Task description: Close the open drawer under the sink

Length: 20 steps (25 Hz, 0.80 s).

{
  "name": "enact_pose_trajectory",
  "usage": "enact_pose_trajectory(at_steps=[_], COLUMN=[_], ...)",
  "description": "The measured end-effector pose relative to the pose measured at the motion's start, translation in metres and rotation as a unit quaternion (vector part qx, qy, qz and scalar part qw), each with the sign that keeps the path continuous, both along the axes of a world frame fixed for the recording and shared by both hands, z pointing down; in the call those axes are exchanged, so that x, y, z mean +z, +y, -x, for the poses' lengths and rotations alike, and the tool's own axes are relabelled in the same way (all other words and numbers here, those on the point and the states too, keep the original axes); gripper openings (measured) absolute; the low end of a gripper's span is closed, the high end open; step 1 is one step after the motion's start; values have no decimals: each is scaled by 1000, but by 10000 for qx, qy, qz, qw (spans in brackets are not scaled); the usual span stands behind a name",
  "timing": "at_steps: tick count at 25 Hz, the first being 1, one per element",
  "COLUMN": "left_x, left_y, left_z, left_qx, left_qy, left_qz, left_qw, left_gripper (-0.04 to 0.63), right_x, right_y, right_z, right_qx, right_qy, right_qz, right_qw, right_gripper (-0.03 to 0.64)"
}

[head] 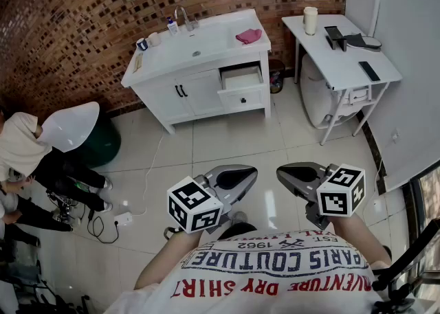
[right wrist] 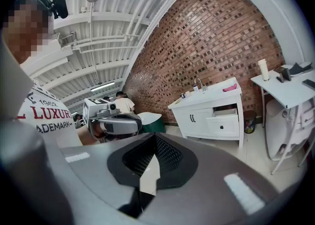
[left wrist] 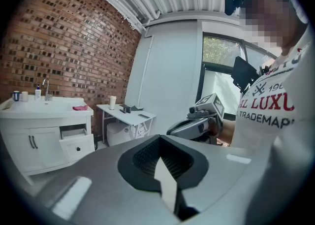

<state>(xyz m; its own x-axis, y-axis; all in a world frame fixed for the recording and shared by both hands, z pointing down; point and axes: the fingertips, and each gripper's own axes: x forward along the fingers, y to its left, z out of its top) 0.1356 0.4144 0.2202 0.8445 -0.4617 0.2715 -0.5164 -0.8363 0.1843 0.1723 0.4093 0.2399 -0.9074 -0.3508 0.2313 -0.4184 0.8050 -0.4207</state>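
The white vanity (head: 180, 93) with a sink stands against the brick wall, far across the tiled floor. Its right-hand drawer (head: 242, 80) is pulled out, with a dark knob on its front. The open drawer (left wrist: 76, 139) shows at the left of the left gripper view, and the drawer (right wrist: 221, 121) also appears at mid right in the right gripper view. My left gripper (head: 250, 172) and right gripper (head: 282, 172) hang close to my body, tips toward each other, both shut and empty, far from the drawer.
A pink cloth (head: 249, 35), faucet (head: 182, 17) and small bottles sit on the vanity top. A white table (head: 342, 58) with a cup (head: 311, 20) stands at right. A small bin (head: 276, 76) sits between them. A person (head: 19, 151), a green bin (head: 81, 130) and floor cables (head: 113, 222) are at left.
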Motion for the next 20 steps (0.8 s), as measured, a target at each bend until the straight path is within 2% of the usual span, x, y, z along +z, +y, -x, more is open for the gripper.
enact_pose_trajectory(at_steps=[5,11,20], left_x=[14,26,43], left_y=[-10,-40,-123], left_z=[-5,12,39], left_qx=[-76,-128,-28], left_qy=[13,105,291], left_qz=[104,211,303], left_qw=[9999,9996,9991], left_gripper=[-9,-9,-9], right_x=[11,20,37], right_y=[-13,-41,-120], right_z=[-8,9,39], right_qx=[-25,-73,-26], right_qy=[34,143,355], right_qz=[43,52,126], right_qw=[10000,9999,9993], right_gripper=[9,9,9])
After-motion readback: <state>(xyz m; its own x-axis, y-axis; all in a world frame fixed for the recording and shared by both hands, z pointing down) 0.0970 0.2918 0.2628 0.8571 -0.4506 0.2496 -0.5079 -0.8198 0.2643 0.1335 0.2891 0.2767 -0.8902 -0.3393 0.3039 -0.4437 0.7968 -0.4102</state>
